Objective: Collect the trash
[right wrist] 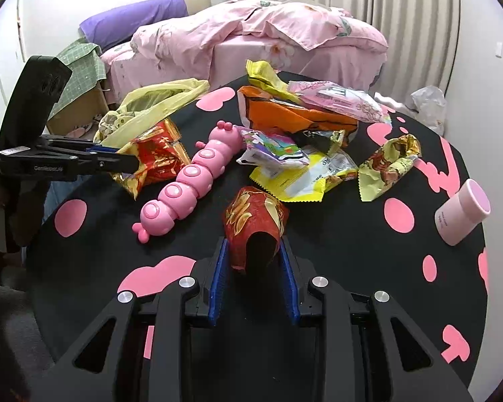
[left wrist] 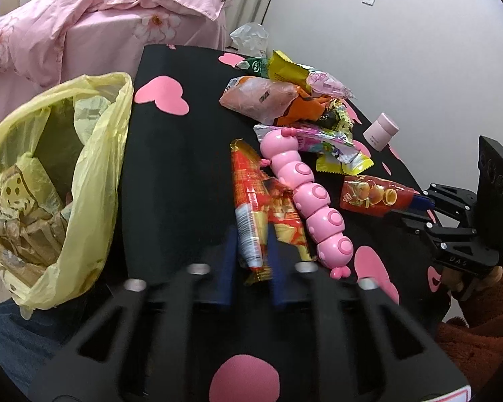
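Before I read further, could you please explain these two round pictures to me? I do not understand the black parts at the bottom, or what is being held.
No robot here: a person holds one hand-held gripper in each hand, and a wide-angle camera on each looks forward along its fingers. The black parts are the grippers themselves.

The left camera's picture shows the left gripper shut on a long red snack wrapper. The right camera's picture shows the right gripper shut on a crumpled red wrapper. Each gripper also appears at the side of the other's picture.

On the black table with pink shapes lie more wrappers, a pink caterpillar toy and a pink jar. A yellow trash bag hangs open at the table's edge.
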`<state>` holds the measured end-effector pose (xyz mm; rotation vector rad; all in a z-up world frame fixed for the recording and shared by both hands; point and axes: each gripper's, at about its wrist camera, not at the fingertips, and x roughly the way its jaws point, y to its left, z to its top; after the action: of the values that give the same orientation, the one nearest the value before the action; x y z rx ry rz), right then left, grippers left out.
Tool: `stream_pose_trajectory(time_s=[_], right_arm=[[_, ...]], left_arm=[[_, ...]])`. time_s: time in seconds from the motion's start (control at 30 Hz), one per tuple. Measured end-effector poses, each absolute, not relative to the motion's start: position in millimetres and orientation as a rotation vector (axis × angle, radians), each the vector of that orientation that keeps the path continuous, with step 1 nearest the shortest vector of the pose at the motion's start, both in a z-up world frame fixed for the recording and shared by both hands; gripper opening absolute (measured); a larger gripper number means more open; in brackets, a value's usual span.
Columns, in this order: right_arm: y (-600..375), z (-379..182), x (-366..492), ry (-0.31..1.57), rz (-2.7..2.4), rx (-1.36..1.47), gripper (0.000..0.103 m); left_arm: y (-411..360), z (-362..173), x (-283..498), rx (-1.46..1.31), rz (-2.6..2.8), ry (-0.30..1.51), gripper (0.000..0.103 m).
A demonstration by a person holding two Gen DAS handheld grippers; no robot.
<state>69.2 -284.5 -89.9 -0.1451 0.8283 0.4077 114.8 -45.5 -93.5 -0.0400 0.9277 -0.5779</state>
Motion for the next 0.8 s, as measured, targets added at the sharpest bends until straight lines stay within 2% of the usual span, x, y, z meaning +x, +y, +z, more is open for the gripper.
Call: stream_pose_trajectory(time_s=[0.13, 0.6, 0.8], right_arm=[[-286, -77, 64, 0.792, 0.402, -0.144, 0.029], [-266, -26, 60, 0.642, 0.401, -0.181, 0.029], [-243, -12, 72, 0.599, 0.446, -0.198, 0.029]], left_arm=[[-42, -84, 111, -0.042, -0.580, 0.890, 0.010], [0, -38, 98, -0.076, -0.506, 0.754, 0.010], [54, -29, 105, -0.163, -0.352, 0.706, 0.010]])
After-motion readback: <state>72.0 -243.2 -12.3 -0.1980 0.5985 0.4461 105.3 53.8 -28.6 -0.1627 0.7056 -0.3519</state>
